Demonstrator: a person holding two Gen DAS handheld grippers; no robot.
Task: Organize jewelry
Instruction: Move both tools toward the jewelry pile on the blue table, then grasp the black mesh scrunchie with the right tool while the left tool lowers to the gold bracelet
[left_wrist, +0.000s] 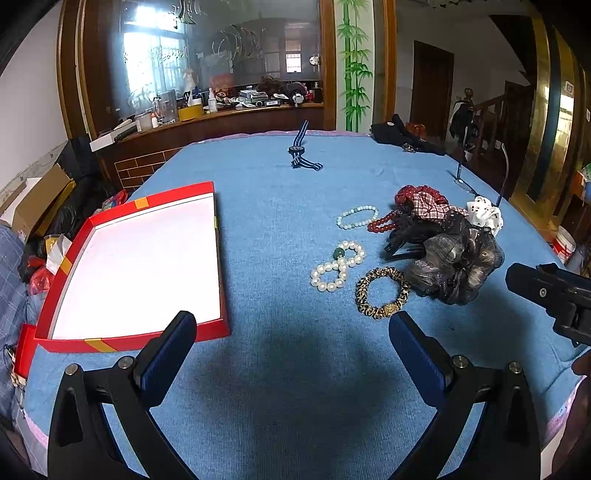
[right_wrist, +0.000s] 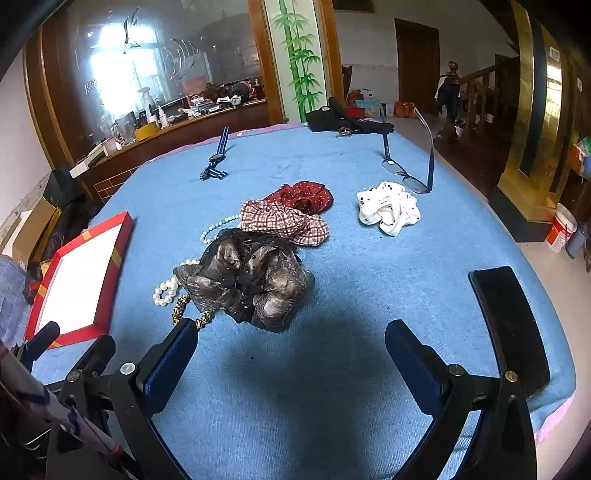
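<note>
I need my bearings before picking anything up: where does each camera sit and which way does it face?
Left wrist: on the left gripper, looking across the blue table at the red box and pearl bracelet; the right gripper shows at the right edge.
Right wrist: on the right gripper, facing the dark scrunchie.
Both show box, scrunchie, pearls.

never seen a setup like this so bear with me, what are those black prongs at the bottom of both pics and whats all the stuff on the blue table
The prongs are two-finger grippers that a person holds, one per hand. Each picture comes from a camera on a gripper, looking along its fingers: the left gripper and the right gripper. Both are open and hold nothing. On the blue cloth lie a red box with a white inside, a white pearl bracelet, a leopard-print bracelet, a pile of fabric scrunchies, a watch and glasses.
</note>
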